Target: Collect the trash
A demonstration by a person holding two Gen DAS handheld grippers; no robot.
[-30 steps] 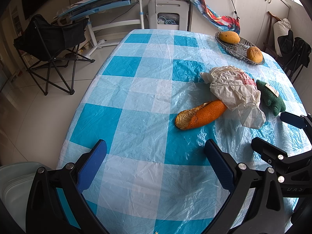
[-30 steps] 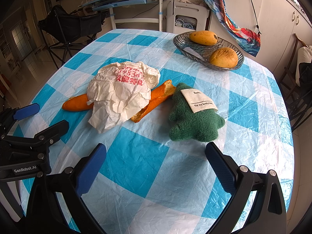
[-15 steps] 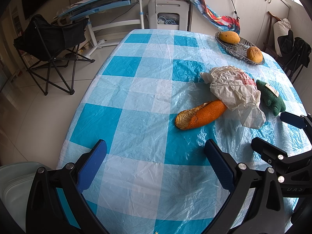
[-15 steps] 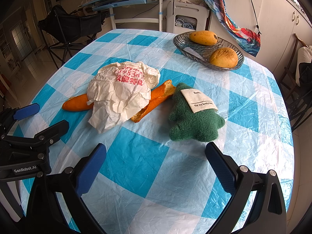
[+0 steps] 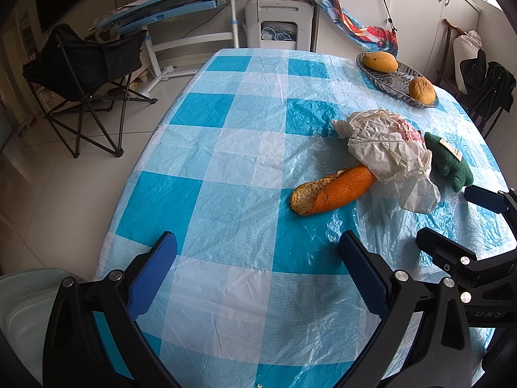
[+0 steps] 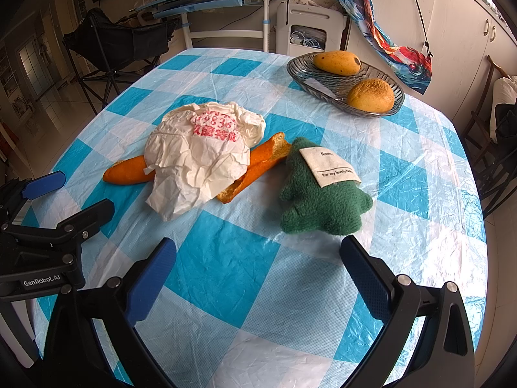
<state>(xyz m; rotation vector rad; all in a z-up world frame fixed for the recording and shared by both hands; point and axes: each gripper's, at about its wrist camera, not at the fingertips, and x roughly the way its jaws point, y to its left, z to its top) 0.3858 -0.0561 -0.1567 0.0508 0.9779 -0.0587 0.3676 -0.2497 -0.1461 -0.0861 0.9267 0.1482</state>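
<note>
A crumpled white paper bag with red print (image 6: 200,155) (image 5: 391,148) lies on the blue-and-white checked tablecloth (image 5: 232,148), draped over long orange peel pieces (image 5: 332,190) (image 6: 129,169). A green plush tree toy with a cloth label (image 6: 323,194) (image 5: 449,161) lies right of them. My left gripper (image 5: 258,265) is open and empty, above the near left of the table. My right gripper (image 6: 258,265) is open and empty, just short of the plush toy. Each gripper shows at the other view's edge.
A glass dish (image 6: 323,80) holds a mango (image 6: 337,62) and a round orange fruit (image 6: 371,95) at the table's far right. A black folding chair (image 5: 87,64), a blue desk (image 5: 168,9) and a white appliance (image 5: 278,26) stand beyond. A pale bin (image 5: 22,307) sits lower left.
</note>
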